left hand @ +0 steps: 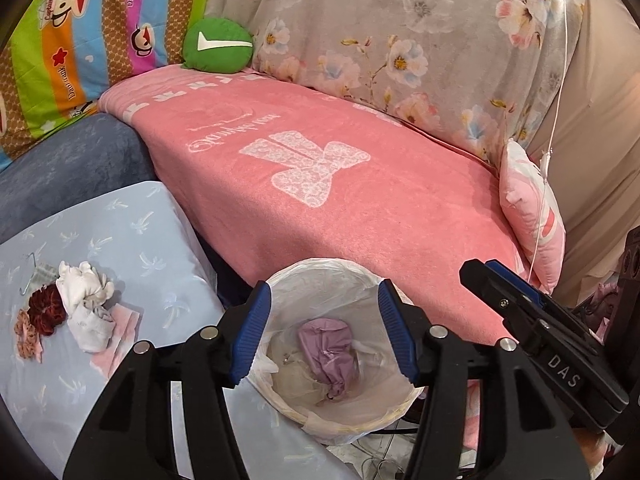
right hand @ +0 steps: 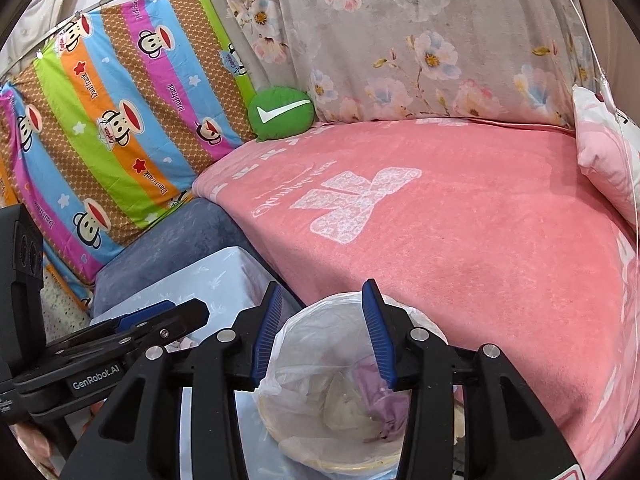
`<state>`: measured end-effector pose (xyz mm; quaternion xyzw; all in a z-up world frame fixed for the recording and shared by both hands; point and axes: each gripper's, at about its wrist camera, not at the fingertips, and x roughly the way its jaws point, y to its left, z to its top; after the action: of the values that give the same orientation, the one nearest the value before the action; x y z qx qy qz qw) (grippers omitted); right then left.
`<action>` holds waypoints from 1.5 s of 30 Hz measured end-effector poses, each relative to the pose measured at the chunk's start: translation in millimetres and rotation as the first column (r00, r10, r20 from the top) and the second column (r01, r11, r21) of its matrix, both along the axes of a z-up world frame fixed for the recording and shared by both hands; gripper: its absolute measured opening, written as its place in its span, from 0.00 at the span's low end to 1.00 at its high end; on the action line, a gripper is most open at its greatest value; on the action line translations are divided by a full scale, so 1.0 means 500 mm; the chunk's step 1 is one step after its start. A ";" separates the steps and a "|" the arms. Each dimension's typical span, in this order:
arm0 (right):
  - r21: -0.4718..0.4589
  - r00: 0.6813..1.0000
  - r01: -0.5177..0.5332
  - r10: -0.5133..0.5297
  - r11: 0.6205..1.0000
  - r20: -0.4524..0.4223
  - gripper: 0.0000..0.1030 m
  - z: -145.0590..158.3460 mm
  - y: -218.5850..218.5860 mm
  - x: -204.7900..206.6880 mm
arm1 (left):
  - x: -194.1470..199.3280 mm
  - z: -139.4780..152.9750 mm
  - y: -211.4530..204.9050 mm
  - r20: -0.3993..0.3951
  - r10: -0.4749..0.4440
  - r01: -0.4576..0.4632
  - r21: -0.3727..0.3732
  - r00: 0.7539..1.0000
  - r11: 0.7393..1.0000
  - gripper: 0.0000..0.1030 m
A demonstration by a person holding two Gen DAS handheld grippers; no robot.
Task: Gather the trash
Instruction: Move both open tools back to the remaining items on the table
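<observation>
A round bin [left hand: 320,276] lined with a white plastic bag stands on the floor against the sofa's front. A crumpled purple wrapper [left hand: 330,354] lies at its bottom. My left gripper [left hand: 324,292] hovers over the bin's mouth, open, with nothing between its blue pads. My right gripper [right hand: 322,286] is also open and empty above the same bin [right hand: 304,336], where the purple wrapper [right hand: 384,400] shows again. To the left, on a light blue cloth [left hand: 132,232], lies a small pile: white crumpled tissue [left hand: 82,284], dark red frilly scraps [left hand: 46,312], a grey wad [left hand: 90,326] and pink paper [left hand: 124,332].
The sofa seat under a pink blanket [left hand: 360,200] fills the middle. A green round cushion [left hand: 218,44] and a pink pillow [left hand: 532,216] sit at its ends. A striped cartoon cloth [left hand: 80,20] hangs at left. A white cord [left hand: 548,152] dangles at right. Cables [left hand: 380,460] lie by the bin.
</observation>
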<state>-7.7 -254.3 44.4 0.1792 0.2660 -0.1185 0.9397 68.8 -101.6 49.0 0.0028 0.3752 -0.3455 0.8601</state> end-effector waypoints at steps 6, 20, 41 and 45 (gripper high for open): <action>0.002 1.000 -0.030 0.030 1.000 -0.011 0.44 -0.008 0.023 0.011 | 0.007 -0.008 0.025 -0.009 0.033 -0.033 -0.001 0.999 0.999 0.52; 0.004 0.988 -0.143 0.143 0.990 -0.062 0.49 -0.040 0.133 0.061 | 0.028 -0.036 0.131 -0.007 0.173 -0.173 0.019 0.985 0.985 0.52; -0.005 0.915 -0.367 0.361 0.930 -0.179 0.59 -0.130 0.400 0.207 | 0.110 -0.136 0.461 -0.074 0.503 -0.498 0.079 0.861 0.864 0.65; -0.010 0.897 -0.403 0.392 0.915 -0.204 0.62 -0.157 0.454 0.242 | 0.128 -0.159 0.521 -0.080 0.553 -0.545 0.105 0.829 0.832 0.65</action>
<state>113.3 -27.5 -34.2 0.0839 0.3856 0.0517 0.9174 132.7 159.0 -30.6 -0.0902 0.4190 -0.0689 0.9009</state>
